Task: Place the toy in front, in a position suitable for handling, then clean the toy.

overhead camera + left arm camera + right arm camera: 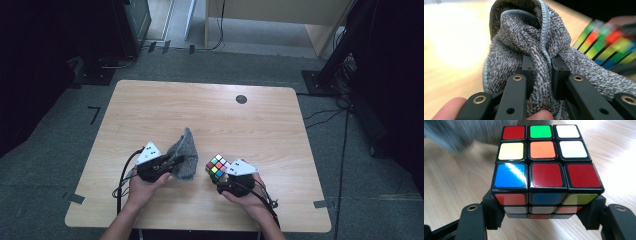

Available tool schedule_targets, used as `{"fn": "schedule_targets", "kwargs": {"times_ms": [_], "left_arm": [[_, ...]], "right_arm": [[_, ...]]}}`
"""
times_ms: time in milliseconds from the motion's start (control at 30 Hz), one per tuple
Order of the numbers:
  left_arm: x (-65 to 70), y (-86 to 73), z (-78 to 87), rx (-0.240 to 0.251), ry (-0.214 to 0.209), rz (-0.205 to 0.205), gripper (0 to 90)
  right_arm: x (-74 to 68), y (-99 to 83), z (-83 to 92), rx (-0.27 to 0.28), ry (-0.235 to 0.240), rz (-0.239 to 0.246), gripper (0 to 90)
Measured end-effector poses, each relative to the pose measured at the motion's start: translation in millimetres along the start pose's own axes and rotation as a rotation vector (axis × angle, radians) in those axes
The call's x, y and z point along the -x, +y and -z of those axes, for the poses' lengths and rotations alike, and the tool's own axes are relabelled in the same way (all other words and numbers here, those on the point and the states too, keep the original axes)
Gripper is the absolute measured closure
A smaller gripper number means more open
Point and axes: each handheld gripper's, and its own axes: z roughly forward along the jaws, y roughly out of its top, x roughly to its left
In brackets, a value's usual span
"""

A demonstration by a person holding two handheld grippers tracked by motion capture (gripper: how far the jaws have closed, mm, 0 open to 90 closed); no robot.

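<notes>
A grey knitted cloth (183, 154) is bunching up between the jaws of the left hand-held gripper (175, 161), which is pinching a fold of it near the front of the wooden counter (200, 105). In the left gripper view, the cloth (529, 47) is rising in a crumpled peak with a pale blue hem running along its edge, and the two black jaws are pressing into the fabric from either side; fingertips (541, 115) are showing at the bottom edge of that view. Most of the cloth is lifting clear of the counter, though its lower edge is looking close to the wood.

Just beside it, the right hand-held gripper (222, 176) is clamping a colour-scrambled puzzle cube (217, 166) by its lower layers. In the right gripper view, the cube (544, 162) is sitting upright between the jaws, its top face showing red, green, white, yellow, orange and blue stickers. The cube and the cloth are standing apart, with a narrow strip of bare counter between them. A person's forearms are entering from the near edge, one hand (145, 187) wrapping each tool.
</notes>
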Motion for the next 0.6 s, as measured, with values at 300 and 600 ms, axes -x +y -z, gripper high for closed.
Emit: {"fn": "schedule_targets", "kwargs": {"times_ms": [300,600], "left_arm": [[44.1,9.8,-21.1,-0.086,-0.150,-0.110,73.9],[38.4,12.1,-23.5,-0.135,-0.049,-0.024,67.4]], "right_arm": [[-25.7,3.9,-15.6,-0.070,-0.008,0.096,34.2],[-31.4,8.2,-8.3,-0.040,-0.076,0.156,34.3]]}}
